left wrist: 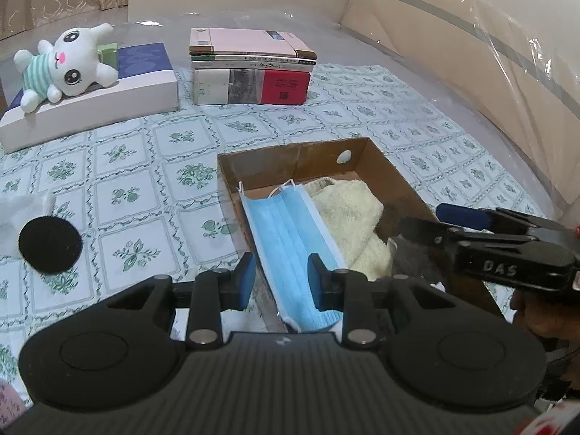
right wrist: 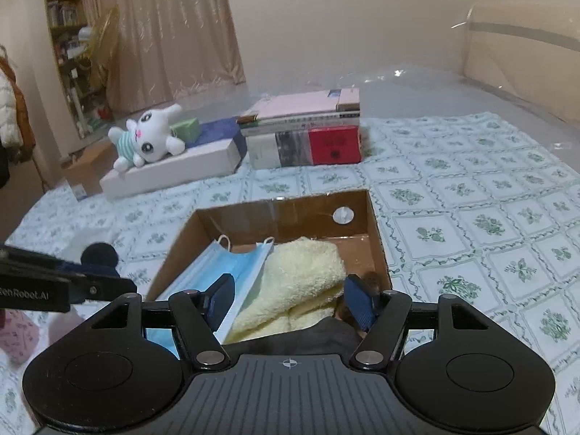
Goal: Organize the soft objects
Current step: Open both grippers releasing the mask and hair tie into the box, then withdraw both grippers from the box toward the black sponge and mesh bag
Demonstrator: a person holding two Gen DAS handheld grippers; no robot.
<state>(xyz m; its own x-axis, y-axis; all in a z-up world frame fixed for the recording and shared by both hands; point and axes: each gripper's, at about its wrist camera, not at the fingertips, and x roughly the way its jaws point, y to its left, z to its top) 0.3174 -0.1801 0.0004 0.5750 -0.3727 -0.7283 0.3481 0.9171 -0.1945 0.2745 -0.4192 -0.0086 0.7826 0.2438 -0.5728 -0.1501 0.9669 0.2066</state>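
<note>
Green-and-white floral cloth [right wrist: 471, 217] covers the bed-like surface, with pale curtains [right wrist: 174, 36] and a plain wall behind. Near its middle sits an open brown cardboard box [left wrist: 395, 177] holding a pleated blue surgical mask [left wrist: 286, 239] that leans along the left wall, one end riding up over the near rim, beside a folded cream terry towel [right wrist: 304, 282] and a dark grey fabric piece [right wrist: 311, 330] at the near edge. The left gripper [left wrist: 280, 282] hovers with its blue-padded jaws apart, straddling the mask's near end without pinching it; the right gripper [right wrist: 290, 299] is likewise spread wide above the towel and grey fabric, holding nothing. The likeliest slip, in my judgement, is the mask: it is light, thin and only propped, so a brush from either jaw could tip it out over the rim, and its ear loops could snag a finger. The towel looks thick, limp and loosely folded, so it could unfold if lifted by one layer. Still outside the box are a white plush rabbit in a green striped shirt [left wrist: 65, 65] lying on a white-and-blue flat box [left wrist: 108, 94] beside a stack of books [left wrist: 250, 69], and a white fluffy item with a round black patch [left wrist: 43, 243] on the cloth at left.
</note>
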